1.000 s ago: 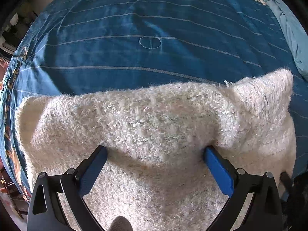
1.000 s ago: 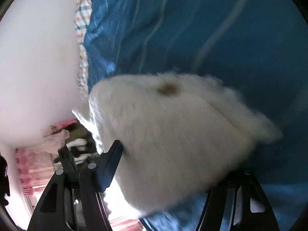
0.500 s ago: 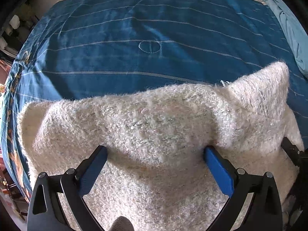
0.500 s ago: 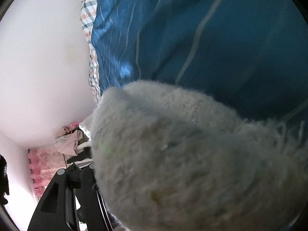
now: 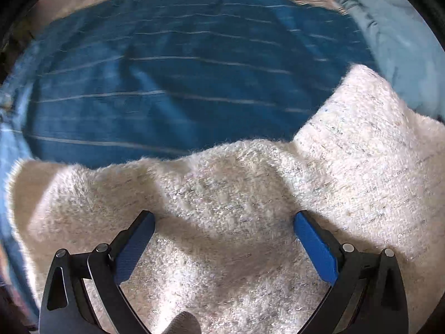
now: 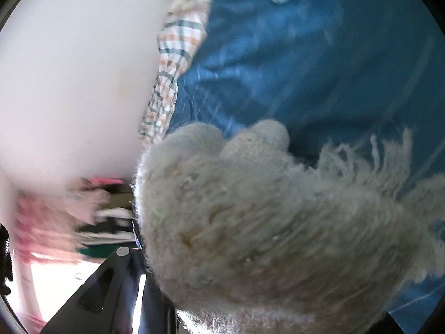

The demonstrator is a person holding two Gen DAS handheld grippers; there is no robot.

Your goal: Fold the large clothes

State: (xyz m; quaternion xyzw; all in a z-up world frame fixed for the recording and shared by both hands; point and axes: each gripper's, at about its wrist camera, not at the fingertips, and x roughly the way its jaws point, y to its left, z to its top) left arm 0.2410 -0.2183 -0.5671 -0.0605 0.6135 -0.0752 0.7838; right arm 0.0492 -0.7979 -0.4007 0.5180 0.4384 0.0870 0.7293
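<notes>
Risk: fuzzy white garment [image 5: 222,222] slipping from right gripper [image 6: 155,264], jaws just closing on bunched corner | left gripper [image 5: 222,239] wide, holding nothing | bed [image 5: 167,83].

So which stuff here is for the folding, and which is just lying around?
For the folding: fuzzy white sweater; left gripper, open over it; right gripper, bunching the sweater, jaws just closing.

Just lying around: blue striped bedspread; checked sheet; pale blue quilt.

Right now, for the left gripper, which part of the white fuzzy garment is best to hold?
Probably the raised far edge of the white fuzzy garment. It humps off the blue bedsheet, just ahead of the open left gripper, so come straight forward over the garment.
</notes>
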